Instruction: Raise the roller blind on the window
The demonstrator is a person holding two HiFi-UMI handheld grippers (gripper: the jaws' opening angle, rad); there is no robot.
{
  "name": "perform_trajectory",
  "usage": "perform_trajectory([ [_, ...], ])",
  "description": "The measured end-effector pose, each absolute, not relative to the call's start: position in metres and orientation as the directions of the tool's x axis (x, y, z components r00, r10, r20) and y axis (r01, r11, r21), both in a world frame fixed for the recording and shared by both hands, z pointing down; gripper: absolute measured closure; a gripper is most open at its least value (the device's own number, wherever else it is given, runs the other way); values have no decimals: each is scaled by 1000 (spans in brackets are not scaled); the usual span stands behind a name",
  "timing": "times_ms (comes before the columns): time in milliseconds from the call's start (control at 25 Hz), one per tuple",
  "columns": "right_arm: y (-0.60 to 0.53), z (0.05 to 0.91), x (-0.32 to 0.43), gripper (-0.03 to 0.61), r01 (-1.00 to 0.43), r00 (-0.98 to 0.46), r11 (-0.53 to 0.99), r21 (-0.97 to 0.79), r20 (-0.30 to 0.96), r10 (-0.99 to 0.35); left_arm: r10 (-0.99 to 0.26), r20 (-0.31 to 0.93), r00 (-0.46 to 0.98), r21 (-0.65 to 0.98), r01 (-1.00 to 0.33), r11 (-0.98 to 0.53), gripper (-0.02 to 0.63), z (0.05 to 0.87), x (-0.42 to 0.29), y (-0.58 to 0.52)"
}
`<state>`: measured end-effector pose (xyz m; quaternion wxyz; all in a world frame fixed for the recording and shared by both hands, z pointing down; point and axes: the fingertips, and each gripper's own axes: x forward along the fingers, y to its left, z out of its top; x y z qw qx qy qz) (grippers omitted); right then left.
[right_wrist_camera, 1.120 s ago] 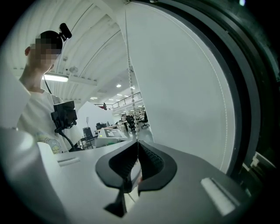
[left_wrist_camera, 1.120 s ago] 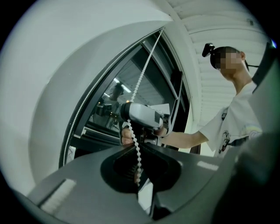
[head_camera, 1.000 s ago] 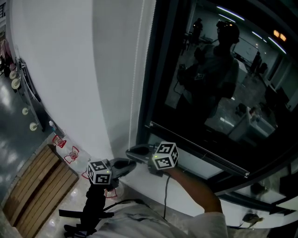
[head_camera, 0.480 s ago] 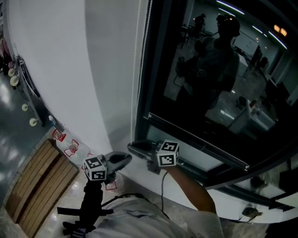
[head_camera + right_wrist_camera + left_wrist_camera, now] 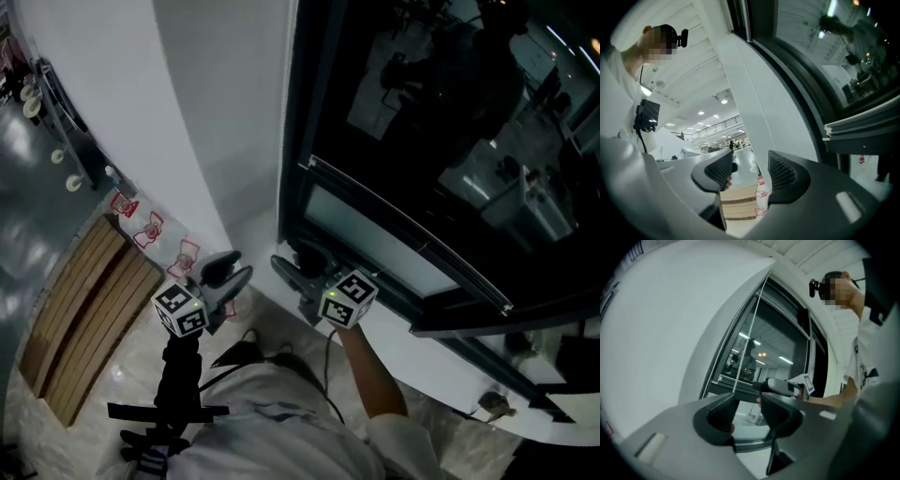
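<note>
Quick look from my end: both grippers sit low in the head view, near the bottom left corner of the dark glass window (image 5: 441, 112). The left gripper (image 5: 230, 270) is lower left of centre, in front of the plain white wall (image 5: 216, 112). The right gripper (image 5: 289, 266) is just beside it toward the middle, close under the black window frame (image 5: 305, 94), with the person's bare forearm (image 5: 361, 370) running down to the bottom edge.

In the right gripper view the two ribbed black pads stand wide apart. They've just been opening, and there's nothing between them. Only the wall's edge and a pale wooden slatted platform (image 5: 738, 199) on the floor way behind show through the gap.

The left gripper view shows its jaws apart too, with a narrower gap, and they're not pinching anything. Through the gap I can see the window and the right gripper beyond. The white bead chain (image 5: 750, 336) comes down along the left edge of the window frame in that view. Its lower end drops out of sight behind the tip of the jaw on the left of the frame, so I can't tell if it touches the pad.

What I take for the roller blind's pale bottom bar (image 5: 403, 231) slants across the lower part of the glass in the head view, up and to the right of the right gripper. Above it the glass is dark with reflections, and below it there's a paler strip
</note>
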<state>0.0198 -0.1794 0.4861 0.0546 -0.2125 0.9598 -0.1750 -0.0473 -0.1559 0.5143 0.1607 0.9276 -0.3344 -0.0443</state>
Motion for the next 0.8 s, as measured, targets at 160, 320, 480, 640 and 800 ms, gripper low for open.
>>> perform_trajectory([
  [160,-151,516,51,359,-528,-823,762,-374,3,-568,-713,87,695,351,-692,-631,624,544,-42,-131],
  [320,-120,531,82,408,-668,-695,627,-400,36,-718,-691,153,706,377,-688,-620,617,567,-21,-109],
  [480,-91,538,99,491,-765,-562,497,-409,49,-826,-583,189,790,380,-606,-699,617,572,3,-87],
  [640,-60,535,108,575,-847,-430,385,-366,48,-902,-495,185,849,317,-528,-788,617,565,21,-54],
  [800,-24,535,93,577,-883,-339,296,-364,59,-939,-448,191,874,252,-484,-838,617,567,12,-19],
])
